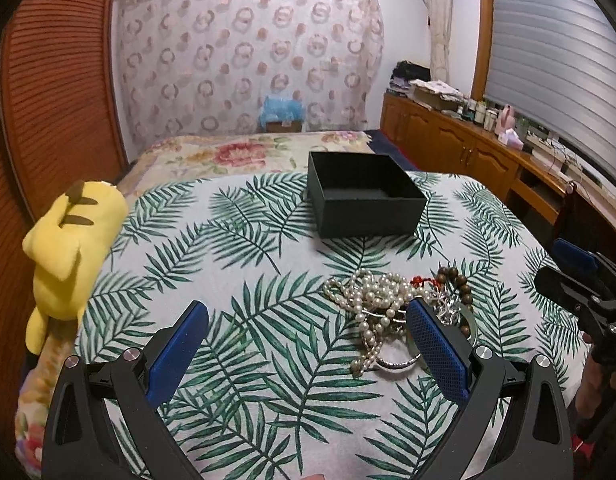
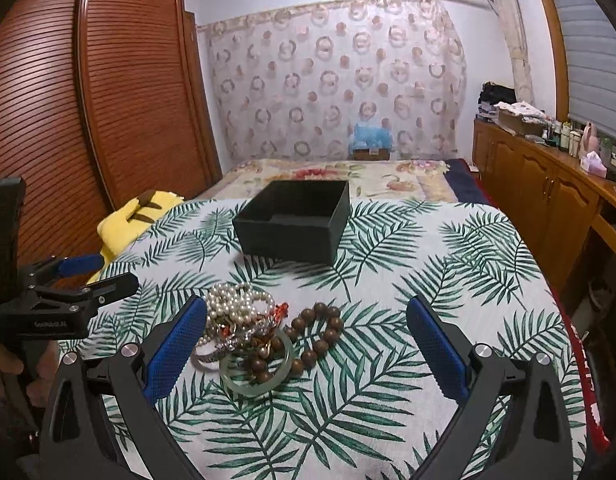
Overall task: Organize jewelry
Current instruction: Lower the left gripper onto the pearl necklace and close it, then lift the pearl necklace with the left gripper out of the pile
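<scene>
A tangled heap of jewelry lies on the leaf-print cloth: a pearl necklace [image 1: 371, 292] [image 2: 236, 300], a brown wooden bead bracelet [image 1: 457, 280] [image 2: 319, 332], a pale green bangle [image 2: 256, 372] and a silver bangle [image 1: 399, 364] [image 2: 212, 354]. An open black box [image 1: 363, 196] [image 2: 296, 224] stands empty behind the heap. My left gripper [image 1: 308, 312] is open, its right finger at the heap's near right side. My right gripper [image 2: 308, 308] is open too, its left finger beside the pearls, the heap low between its fingers.
A yellow plush toy [image 1: 64, 256] [image 2: 136, 216] lies at the cloth's left edge. A floral bedspread [image 1: 248, 152] stretches behind the box. A wooden wardrobe [image 2: 108, 100] stands left, a cluttered wooden sideboard [image 1: 467, 148] [image 2: 539, 184] right. A hand holds each gripper handle.
</scene>
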Action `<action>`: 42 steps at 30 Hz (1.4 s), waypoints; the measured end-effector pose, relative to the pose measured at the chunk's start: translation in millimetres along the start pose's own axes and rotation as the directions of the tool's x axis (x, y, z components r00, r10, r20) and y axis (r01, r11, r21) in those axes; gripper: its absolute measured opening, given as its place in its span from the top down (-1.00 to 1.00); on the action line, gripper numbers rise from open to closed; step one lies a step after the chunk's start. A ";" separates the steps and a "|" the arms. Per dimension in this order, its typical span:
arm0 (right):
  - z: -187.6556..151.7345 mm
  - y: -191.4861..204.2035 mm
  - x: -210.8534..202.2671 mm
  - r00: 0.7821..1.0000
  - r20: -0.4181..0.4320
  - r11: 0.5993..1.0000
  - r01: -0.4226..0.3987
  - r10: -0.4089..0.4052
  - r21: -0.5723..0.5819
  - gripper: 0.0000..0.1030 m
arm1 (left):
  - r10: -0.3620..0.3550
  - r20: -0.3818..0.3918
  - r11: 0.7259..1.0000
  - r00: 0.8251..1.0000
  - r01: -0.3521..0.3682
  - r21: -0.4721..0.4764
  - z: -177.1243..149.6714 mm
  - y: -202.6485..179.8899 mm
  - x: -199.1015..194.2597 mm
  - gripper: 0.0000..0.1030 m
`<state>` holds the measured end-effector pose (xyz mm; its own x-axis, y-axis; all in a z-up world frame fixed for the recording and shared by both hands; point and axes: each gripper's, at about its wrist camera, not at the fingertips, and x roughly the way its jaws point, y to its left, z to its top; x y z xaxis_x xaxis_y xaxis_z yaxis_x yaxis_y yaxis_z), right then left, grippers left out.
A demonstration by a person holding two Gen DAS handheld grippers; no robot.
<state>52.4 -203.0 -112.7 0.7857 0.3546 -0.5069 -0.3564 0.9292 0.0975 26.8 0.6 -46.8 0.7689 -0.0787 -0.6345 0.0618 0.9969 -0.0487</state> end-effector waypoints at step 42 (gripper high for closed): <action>-21.1 4.7 27.3 0.992 -0.118 0.996 -0.055 0.047 -0.071 -0.63 | -0.214 -0.052 0.977 0.976 0.214 0.003 39.5 -1.1 29.6 0.87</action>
<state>61.5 -191.1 -144.2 0.7032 0.3830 -0.5991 -0.4343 0.8985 0.0646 74.6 -2.9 -35.1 0.7039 -0.2897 -0.6485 0.2272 0.9569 -0.1809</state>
